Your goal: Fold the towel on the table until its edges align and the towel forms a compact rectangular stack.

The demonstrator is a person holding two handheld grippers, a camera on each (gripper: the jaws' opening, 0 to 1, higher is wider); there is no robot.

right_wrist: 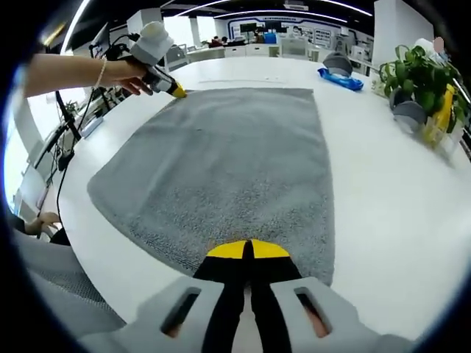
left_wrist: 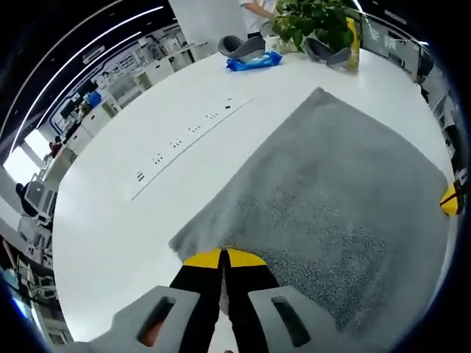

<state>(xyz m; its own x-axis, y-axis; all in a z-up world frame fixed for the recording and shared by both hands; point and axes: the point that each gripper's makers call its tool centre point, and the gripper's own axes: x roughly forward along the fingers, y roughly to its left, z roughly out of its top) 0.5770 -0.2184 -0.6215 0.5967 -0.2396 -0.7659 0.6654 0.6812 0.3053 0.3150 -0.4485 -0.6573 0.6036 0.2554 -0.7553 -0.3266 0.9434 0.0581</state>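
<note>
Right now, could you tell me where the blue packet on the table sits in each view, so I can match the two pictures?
Left gripper view: the blue packet lies near the top centre, on the white table beyond the grey towel.
Right gripper view: it lies at upper right, past the towel's far right corner.
Shared landmark: the potted plant stands just right of the packet in both.

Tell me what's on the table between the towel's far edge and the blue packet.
Nothing: in the right gripper view, bare white table separates the grey towel from the blue packet. The left gripper view shows printed marks beside that stretch.
</note>
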